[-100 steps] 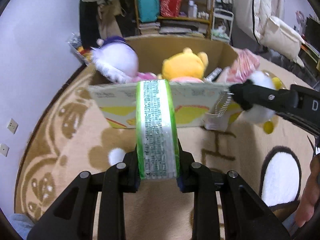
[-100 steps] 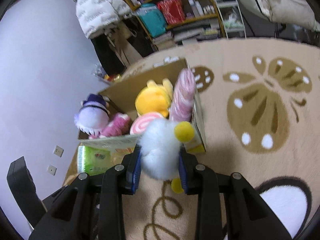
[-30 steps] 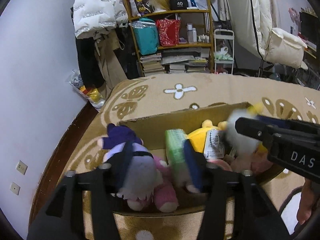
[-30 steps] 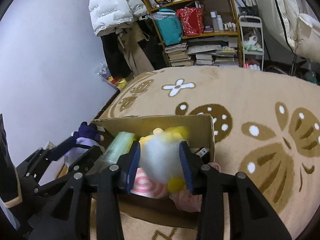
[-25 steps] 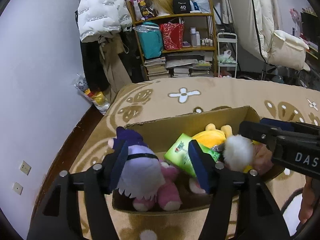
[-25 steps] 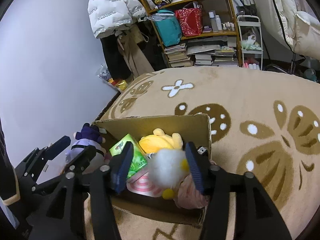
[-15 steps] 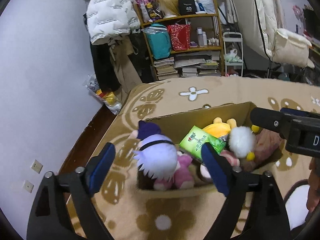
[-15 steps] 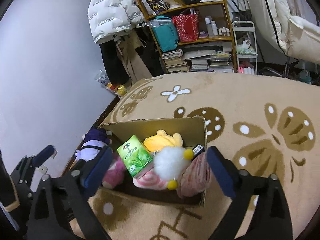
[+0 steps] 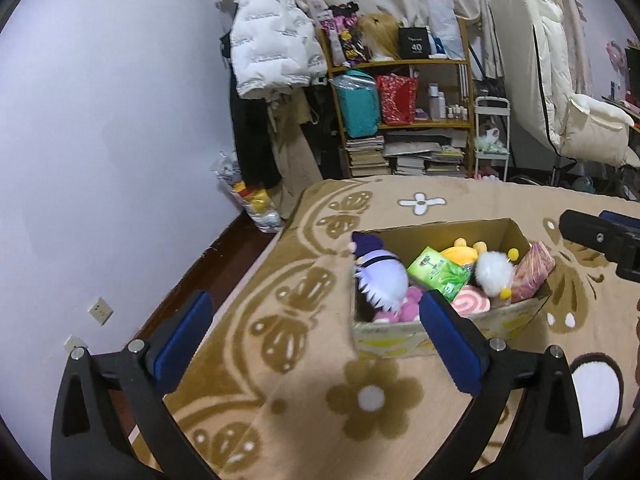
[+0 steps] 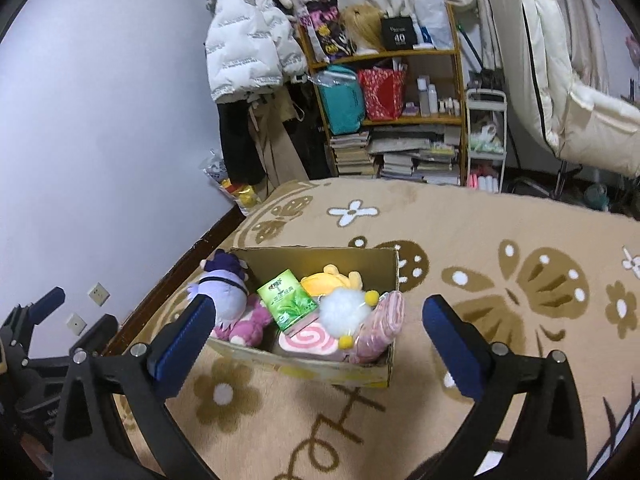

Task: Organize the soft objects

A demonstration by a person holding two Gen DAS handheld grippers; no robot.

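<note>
A cardboard box [image 9: 384, 340] [image 10: 320, 368] stands on the tan rug. In it lie a green tissue pack [image 9: 438, 270] [image 10: 290, 300], a white fluffy toy [image 9: 494, 272] [image 10: 344, 308], a purple plush [image 9: 380, 276] [image 10: 222, 288], a yellow plush [image 9: 460, 249] and a pink swirl cushion [image 10: 308, 340]. My left gripper [image 9: 316, 304] hangs above and short of the box, its jaws opening wide with nothing between them. My right gripper [image 10: 318, 306] is open and empty, also back from the box, which shows between its fingers.
A wooden shelf [image 9: 400, 120] with bags and stacked books stands behind the rug, beside a hanging white jacket [image 9: 272, 52]. A small white cart [image 10: 486, 140] is to its right. The wall with sockets [image 9: 100, 310] and dark floor border the rug's left edge.
Both grippers let go of their loads in the box, the tissue pack from the left and the white toy from the right. They opened wide, then drew back and up.
</note>
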